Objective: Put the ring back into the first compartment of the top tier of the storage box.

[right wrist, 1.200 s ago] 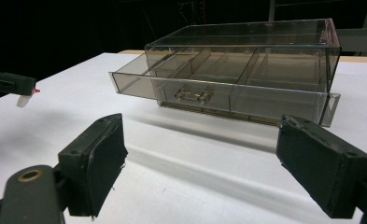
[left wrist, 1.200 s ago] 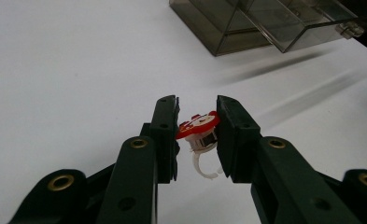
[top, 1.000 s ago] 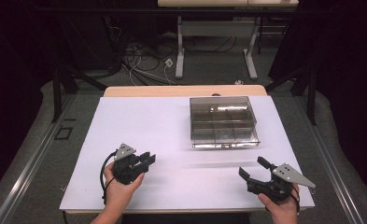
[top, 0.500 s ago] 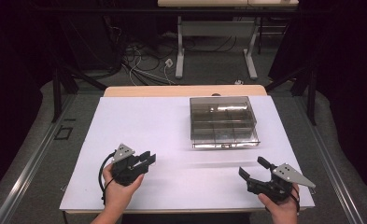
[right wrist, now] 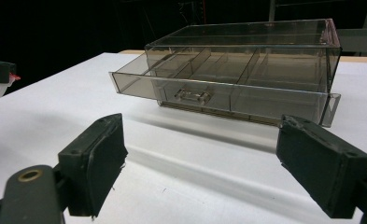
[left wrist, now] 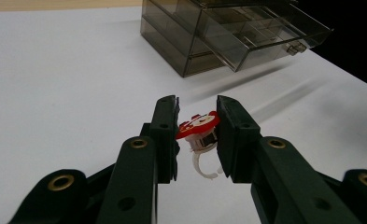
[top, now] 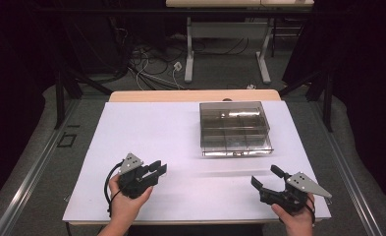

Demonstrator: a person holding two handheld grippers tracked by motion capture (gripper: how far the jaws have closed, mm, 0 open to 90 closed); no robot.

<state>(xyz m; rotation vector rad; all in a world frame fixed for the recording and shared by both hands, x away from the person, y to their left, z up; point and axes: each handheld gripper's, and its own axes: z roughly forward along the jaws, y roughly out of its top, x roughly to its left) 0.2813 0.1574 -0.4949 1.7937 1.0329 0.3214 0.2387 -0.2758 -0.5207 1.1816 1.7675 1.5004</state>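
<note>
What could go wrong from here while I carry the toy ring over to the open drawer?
The left gripper pinches the ring by the edges of its tilted red top, so it could twist or slip out in transit. The drawer is only partly pulled out of the clear box, leaving narrow compartments; a drop could miss. The right gripper is open and isn't steadying the box.

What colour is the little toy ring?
The small plastic ring has a red top with white marks and a white band, best seen in the left gripper view.
</note>
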